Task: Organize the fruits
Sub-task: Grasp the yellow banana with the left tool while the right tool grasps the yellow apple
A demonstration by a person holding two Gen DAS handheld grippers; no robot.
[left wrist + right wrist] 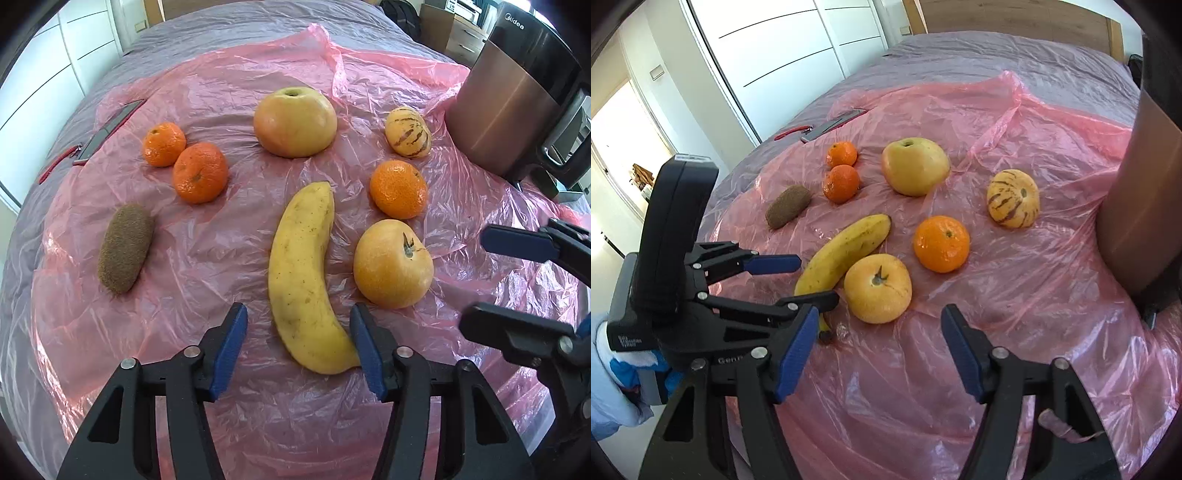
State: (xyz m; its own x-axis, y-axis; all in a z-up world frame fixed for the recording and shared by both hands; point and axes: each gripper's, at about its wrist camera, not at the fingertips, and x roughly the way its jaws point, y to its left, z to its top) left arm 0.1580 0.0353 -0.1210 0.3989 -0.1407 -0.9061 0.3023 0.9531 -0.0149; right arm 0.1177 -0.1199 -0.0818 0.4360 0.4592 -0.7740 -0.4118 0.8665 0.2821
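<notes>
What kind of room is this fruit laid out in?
Most likely a bedroom. The fruit sits on a pink plastic sheet spread over a grey bed cover, with a wooden headboard behind and white sliding wardrobe doors alongside.

Left gripper (299,332) points steeply downward, its blue-padded jaws apart and straddling a fruit's near end, right pad touching. Right gripper (879,332), also tilted down, has jaws spread wide on nothing; the left one sits at its nine o'clock.

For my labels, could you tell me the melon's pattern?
Pale yellow with dark purple stripes; the melon shows best in the right wrist view.
</notes>
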